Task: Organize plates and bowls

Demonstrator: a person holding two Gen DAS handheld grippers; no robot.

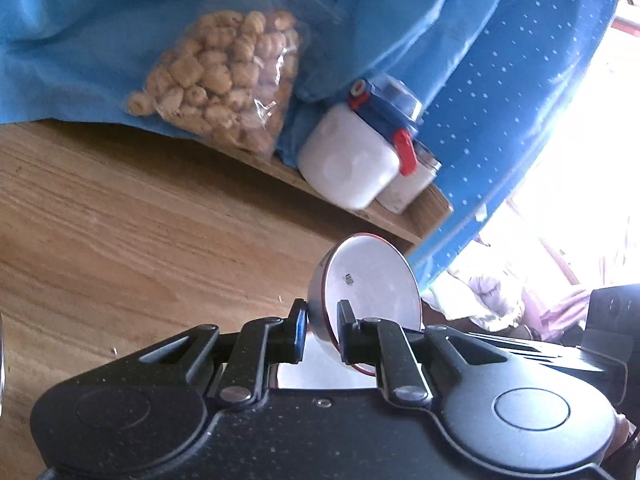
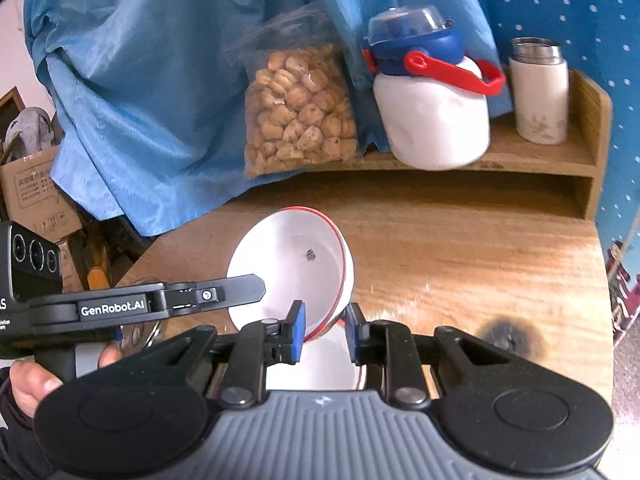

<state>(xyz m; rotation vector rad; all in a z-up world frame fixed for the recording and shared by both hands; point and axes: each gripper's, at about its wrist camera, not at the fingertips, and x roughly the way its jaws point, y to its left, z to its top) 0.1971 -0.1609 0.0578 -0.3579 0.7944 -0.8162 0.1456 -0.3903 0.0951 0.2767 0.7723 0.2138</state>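
in the left wrist view the left gripper point(image 1: 322, 326) pinches the rim of a white bowl point(image 1: 370, 280) with a red edge, one finger inside and one outside, holding it tilted near the table's point(image 1: 120, 216) back right corner, below the raised shelf point(image 1: 404, 216) that carries a bag of biscuits point(image 1: 224, 80) and a white jug point(image 1: 352, 156). in the right wrist view the right gripper point(image 2: 325, 334) stands slightly open, its fingers straddling the tilted bowl's point(image 2: 288, 268) lower rim without clearly pressing it, above another white bowl point(image 2: 320, 364) at the table's point(image 2: 480, 240) front edge, while the left gripper's finger point(image 2: 240, 290) reaches the bowl's left rim.
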